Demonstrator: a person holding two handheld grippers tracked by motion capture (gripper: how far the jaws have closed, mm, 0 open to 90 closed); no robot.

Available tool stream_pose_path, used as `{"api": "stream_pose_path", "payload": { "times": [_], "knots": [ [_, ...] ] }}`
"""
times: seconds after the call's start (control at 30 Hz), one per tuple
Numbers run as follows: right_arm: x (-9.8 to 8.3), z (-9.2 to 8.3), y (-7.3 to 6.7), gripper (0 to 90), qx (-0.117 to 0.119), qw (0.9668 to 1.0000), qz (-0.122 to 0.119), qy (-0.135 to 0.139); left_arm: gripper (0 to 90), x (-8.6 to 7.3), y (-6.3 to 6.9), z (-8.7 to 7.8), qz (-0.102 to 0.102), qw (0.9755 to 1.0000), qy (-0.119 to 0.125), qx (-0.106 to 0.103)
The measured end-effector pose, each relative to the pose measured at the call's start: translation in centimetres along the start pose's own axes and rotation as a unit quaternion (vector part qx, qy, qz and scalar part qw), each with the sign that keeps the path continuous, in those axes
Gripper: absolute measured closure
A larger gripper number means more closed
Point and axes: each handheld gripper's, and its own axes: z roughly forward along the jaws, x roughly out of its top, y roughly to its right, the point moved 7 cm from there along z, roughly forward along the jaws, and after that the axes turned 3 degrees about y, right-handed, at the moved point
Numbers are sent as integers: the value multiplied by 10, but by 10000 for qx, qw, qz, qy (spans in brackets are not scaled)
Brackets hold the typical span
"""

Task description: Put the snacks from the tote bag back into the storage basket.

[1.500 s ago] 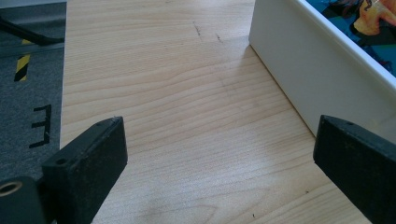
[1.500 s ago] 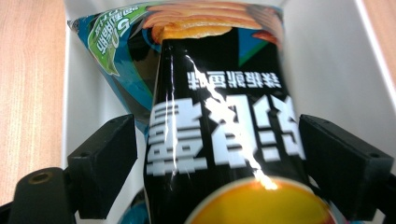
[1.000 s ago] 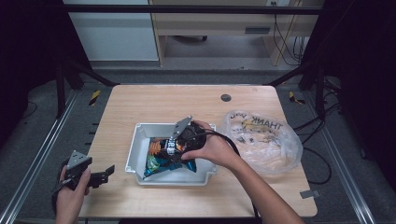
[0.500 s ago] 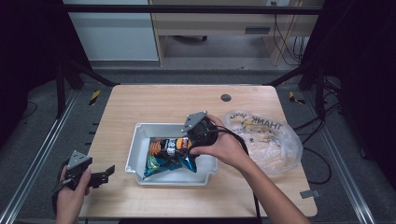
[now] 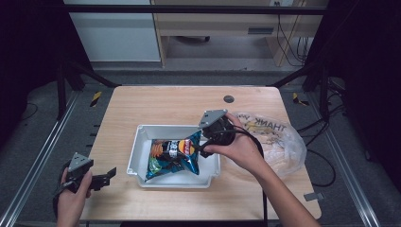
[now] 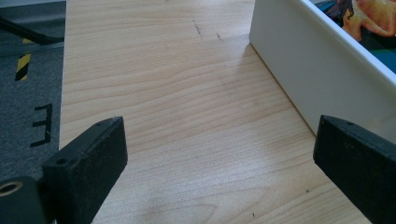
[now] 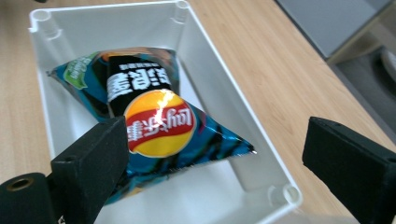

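Far left, the left gripper (image 5: 105,177) sits low off the table's (image 5: 142,101) near-left corner in a hand (image 5: 71,198), jaws spread wide with nothing between them; in the left gripper view those jaws frame bare wood, with the white bin's (image 6: 299,70) wall just ahead to the right. Moving along, the white bin (image 5: 137,156) rests on the table's middle, and the chip bag (image 5: 172,153) lies inside it, tilted, one corner riding up toward the bin's right rim. Over that rim hangs the right gripper (image 5: 204,147), jaws wide apart and gripping nothing. In the right gripper view the chip bag (image 7: 154,126) lies just ahead of and below the jaws, nearer the left one. Farthest right, a clear plastic bag (image 5: 279,142) lies on the table beside the bin.
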Motion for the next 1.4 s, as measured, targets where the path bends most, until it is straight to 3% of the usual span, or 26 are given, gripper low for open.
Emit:
{"api": "stream_pose_path", "payload": {
  "times": [0.23,0.4,0.77,1.13,1.4],
  "knots": [
    [-1,-24,11,77,-421,9986,275,142,26,0,-1,0,-48,10000,12,17],
    [-4,-42,14,77,-550,9975,371,233,26,-1,0,0,-32,10000,-10,9],
    [-16,-63,18,70,-746,9956,506,240,26,-1,0,0,-48,10000,-2,20],
    [-37,-83,23,61,-971,9915,791,354,26,-1,0,0,-63,10000,-1,24],
    [-64,-94,25,60,-1164,9874,1021,324,26,-1,-1,0,-67,10000,-4,32]
  ]
}}
